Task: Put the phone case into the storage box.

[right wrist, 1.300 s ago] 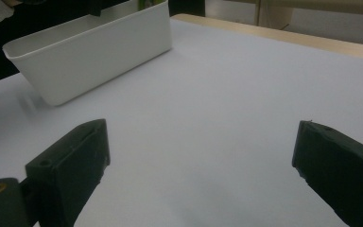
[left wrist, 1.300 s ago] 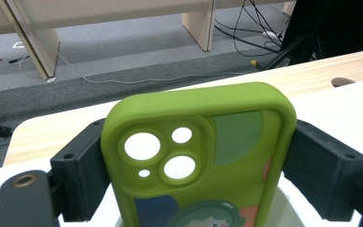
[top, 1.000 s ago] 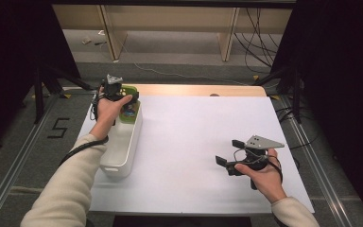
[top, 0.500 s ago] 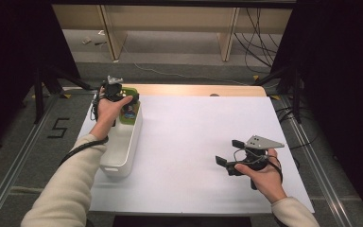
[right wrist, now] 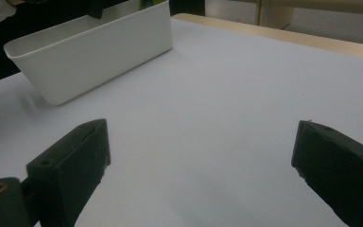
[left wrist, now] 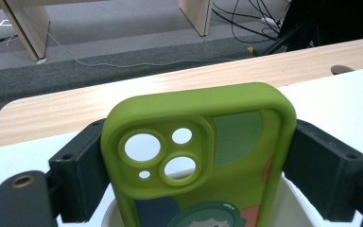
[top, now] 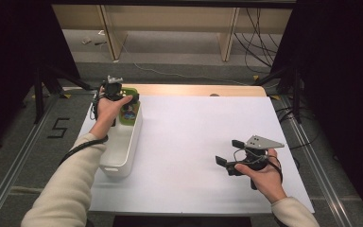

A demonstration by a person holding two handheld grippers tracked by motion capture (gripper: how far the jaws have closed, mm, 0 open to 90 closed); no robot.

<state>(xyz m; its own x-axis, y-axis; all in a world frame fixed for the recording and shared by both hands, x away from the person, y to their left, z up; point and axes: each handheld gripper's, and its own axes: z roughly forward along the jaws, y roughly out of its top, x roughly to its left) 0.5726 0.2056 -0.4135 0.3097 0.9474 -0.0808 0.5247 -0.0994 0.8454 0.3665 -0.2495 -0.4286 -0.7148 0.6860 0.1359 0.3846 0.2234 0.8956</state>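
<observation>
A green phone case [left wrist: 198, 156] with camera cut-outs and a cartoon print stands upright between the jaws of my left gripper [left wrist: 198, 175], and both pads press on its long sides. In the high view my left gripper [top: 121, 100] hangs over the far end of a white bin [top: 123, 156], with the phone case [top: 130, 108] reaching down into it. My right gripper [top: 230, 152] rests low over the white table sheet [top: 194, 123] at the right, jaws wide apart with nothing between them. The right gripper view has this gripper [right wrist: 203, 165] facing the bin [right wrist: 90, 52] across bare sheet.
The bin lies along the left edge of the sheet. A strip of wooden table edge [top: 198, 90] runs behind the sheet. Beyond it are grey floor, wooden shelf legs [top: 229, 38] and loose cables [top: 260, 28]. Black curtains stand at both sides.
</observation>
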